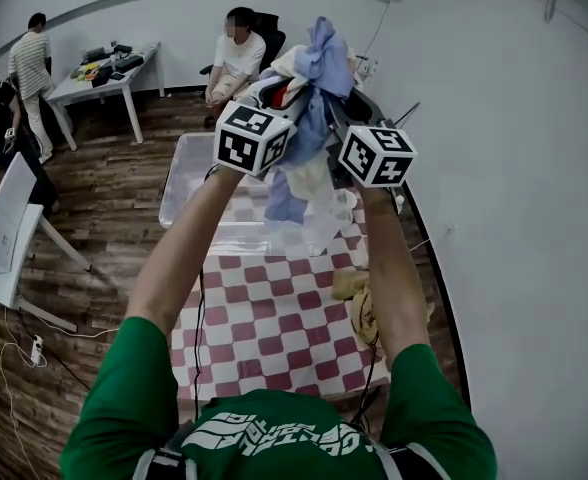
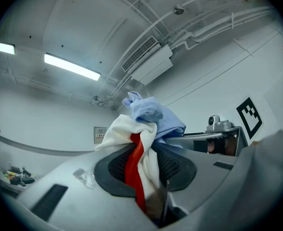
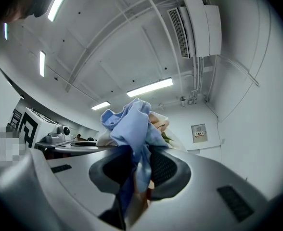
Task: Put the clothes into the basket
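Clothes [image 1: 309, 88] in a blue, white and red bundle hang above the clear basket [image 1: 181, 173], pinched in the narrow jaws of both left gripper [image 2: 142, 170] and right gripper [image 3: 137, 170]; the carry looks underway, and next comes lowering the bundle inside and releasing it.

Head view. The bundle of blue, white and red clothes [image 1: 309, 88] hides part of the clear plastic basket [image 1: 181, 183]. The right forearm [image 1: 394, 278] partly covers a yellow cloth [image 1: 351, 286]. The small objects [image 1: 109, 65] on the white desk [image 1: 74, 93] are too small to identify.
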Available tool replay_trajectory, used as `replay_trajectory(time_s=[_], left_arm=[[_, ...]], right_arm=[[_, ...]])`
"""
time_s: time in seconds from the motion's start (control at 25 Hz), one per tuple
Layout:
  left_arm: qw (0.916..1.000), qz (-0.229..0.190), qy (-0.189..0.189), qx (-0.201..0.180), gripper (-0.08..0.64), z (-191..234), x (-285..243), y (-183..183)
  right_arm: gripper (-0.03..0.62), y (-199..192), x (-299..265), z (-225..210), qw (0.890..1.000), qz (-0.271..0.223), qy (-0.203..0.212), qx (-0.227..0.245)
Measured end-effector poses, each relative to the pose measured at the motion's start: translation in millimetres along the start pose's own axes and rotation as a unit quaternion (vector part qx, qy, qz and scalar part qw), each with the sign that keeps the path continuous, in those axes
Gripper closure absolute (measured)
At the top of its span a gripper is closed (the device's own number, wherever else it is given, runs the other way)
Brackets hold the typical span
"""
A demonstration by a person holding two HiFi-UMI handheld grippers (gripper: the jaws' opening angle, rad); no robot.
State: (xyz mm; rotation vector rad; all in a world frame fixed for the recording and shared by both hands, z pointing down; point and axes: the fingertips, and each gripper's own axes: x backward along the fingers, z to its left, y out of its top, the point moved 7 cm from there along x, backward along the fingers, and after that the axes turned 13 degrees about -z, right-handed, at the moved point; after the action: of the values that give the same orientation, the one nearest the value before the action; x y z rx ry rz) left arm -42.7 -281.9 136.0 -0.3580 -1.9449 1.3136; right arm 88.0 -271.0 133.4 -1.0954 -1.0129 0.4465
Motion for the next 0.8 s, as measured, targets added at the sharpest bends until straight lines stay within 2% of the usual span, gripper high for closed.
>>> replay_trajectory(time_s=[0.24,0.44,0.8], left_arm=[[0.9997,0.019,0.004,0.013,0.477,14,-10,-39],[0.9977,0.056,0.01,0.038,0.477,25,-7,-95],[0.9898,0.119,0.018,0.077,0.477,40,-1,-193]], right_arm=[[0.503,-38,-11,-17,1.0,0.022,-0.003,-0.006],[0.503,-92,-12,-27,0.998,0.065,-0.007,-0.014],[0.503,-191,-11,-47,0.989,0.137,-0.009,-0.055]])
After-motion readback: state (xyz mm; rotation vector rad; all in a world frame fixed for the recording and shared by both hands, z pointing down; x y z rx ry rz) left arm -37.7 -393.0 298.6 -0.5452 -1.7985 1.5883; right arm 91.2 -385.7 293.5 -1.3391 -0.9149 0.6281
